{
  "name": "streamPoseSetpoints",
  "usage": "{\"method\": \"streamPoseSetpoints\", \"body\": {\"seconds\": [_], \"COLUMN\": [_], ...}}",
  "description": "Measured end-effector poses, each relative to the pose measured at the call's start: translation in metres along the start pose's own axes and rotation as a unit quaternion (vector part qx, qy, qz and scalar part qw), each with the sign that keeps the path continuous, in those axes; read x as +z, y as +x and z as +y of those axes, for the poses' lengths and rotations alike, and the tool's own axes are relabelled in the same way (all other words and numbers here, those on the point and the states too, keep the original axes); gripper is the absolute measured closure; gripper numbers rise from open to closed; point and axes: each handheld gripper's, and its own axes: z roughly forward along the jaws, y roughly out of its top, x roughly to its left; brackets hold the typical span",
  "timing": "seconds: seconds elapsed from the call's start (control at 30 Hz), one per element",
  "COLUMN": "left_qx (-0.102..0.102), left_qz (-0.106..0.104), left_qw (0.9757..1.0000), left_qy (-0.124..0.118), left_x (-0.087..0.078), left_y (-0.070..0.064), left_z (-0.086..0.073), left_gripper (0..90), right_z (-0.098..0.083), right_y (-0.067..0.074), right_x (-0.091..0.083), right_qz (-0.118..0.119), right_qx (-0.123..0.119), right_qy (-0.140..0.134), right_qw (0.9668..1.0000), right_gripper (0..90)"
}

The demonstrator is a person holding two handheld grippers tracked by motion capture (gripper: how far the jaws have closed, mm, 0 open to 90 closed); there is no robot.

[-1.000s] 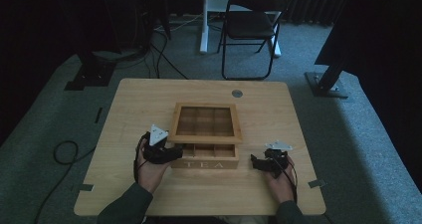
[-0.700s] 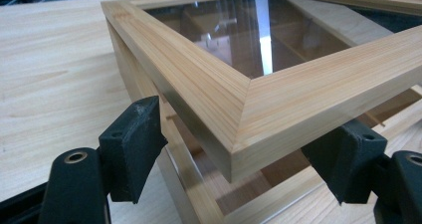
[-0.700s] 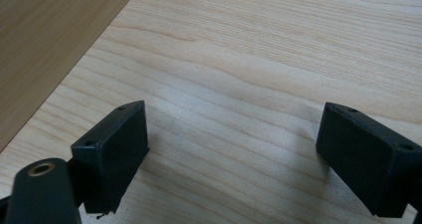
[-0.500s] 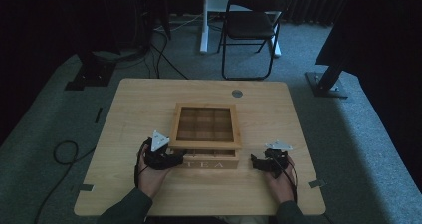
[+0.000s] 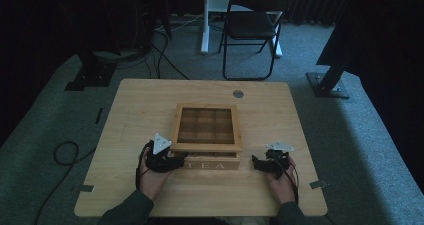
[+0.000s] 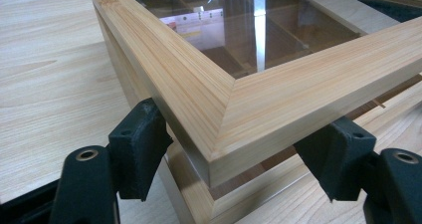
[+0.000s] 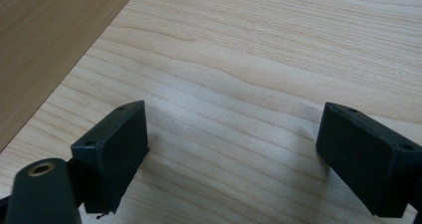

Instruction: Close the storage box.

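High view: a light wooden table (image 5: 150,110) carrying a square wooden tea box with a glass-paned lid (image 5: 206,126), its front face lettered TEA, standing near the table's middle toward the person's edge; the left gripper (image 5: 172,161) at the box's front left corner and the right gripper (image 5: 256,162) just beside its front right corner, each held in a hand; a small round grey disc (image 5: 238,93) set in the tabletop beyond the box; a black folding chair (image 5: 252,27) on the grey carpet behind

Left gripper view: detail the high view cannot resolve; the lid corner (image 6: 219,109) lies between the two black jaws, which stand apart on either side of it, released rather than clamped; whether either pad (image 6: 139,144) touches the wood cannot be told; a dark gap runs under the lid's edge above the box's lower body (image 6: 239,194); dividers visible through the glass (image 6: 239,30)

Right gripper view: jaws spread wide over bare tabletop (image 7: 249,74), nothing between them; a darker wooden face, apparently the box's side (image 7: 45,40), at upper left, apart from the near pad (image 7: 114,149)
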Motion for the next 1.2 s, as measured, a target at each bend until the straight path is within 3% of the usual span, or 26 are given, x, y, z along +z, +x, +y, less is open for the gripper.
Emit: {"method": "streamPoseSetpoints", "body": {"seconds": [1.2], "left_qx": [0.007], "left_qz": [-0.001], "left_qw": [0.9999], "left_qy": [0.012], "left_x": [-0.005], "left_y": [-0.003], "left_z": [-0.013], "left_gripper": [35.9], "right_z": [0.000], "right_y": [0.000], "right_x": [0.000], "right_qz": [0.000], "right_qx": [0.001], "right_qy": [0.000], "right_qw": [1.0000], "right_gripper": [12.5]}}
